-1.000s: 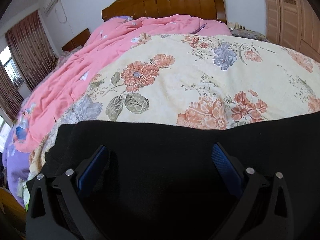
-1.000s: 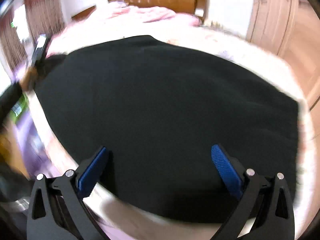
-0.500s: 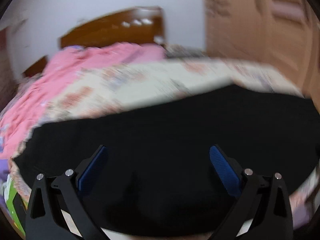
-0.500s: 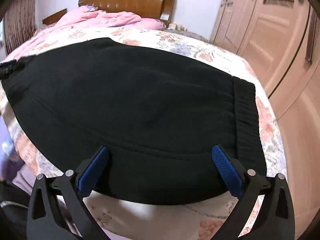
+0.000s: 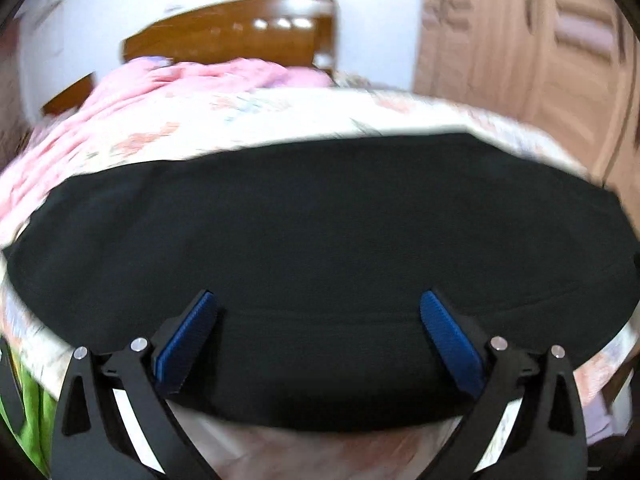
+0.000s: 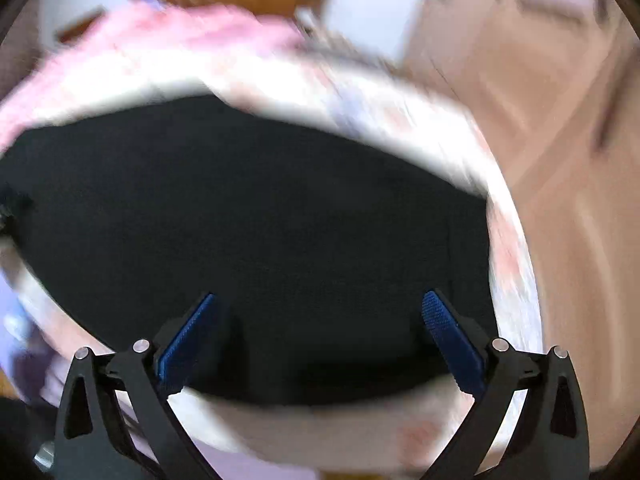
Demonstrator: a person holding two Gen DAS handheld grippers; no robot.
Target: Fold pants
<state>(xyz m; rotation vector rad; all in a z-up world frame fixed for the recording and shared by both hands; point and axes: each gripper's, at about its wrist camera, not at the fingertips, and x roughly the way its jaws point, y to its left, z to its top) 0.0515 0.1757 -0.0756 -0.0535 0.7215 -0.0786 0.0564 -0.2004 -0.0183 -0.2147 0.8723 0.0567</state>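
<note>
**On the bed: black pants lie flat, both tongs open above them**

On the bed (image 5: 280, 120) lie the black pants (image 5: 320, 232). They are spread out flat and wide on the flowery sheet, near the edge closest to the cameras. In the left wrist view the pants fill the middle from side to side. Their near edge curves just above a strip of pale sheet at the bottom. In the right wrist view the pants (image 6: 256, 220) sit more to the left, with a band of sheet on their right side.

The left tongs (image 5: 318, 312) hang over the near part of the pants. Their two blue pads (image 5: 188, 340) are spread far apart and nothing is between them. The right tongs (image 6: 318, 312) are just the same: wide open, over the near edge of the pants, holding nothing. Whether either one touches the cloth is hard to say, since both views are blurry.

Farther back on the bed is a pink blanket (image 5: 168, 88), bunched up on the left side. Behind it stands a brown wooden headboard (image 5: 232, 36) against a white wall. To the right of the bed is a light wooden wardrobe (image 5: 520, 48). At the bottom left of the left wrist view, something bright green (image 5: 34, 412) shows below the bed edge.
</note>
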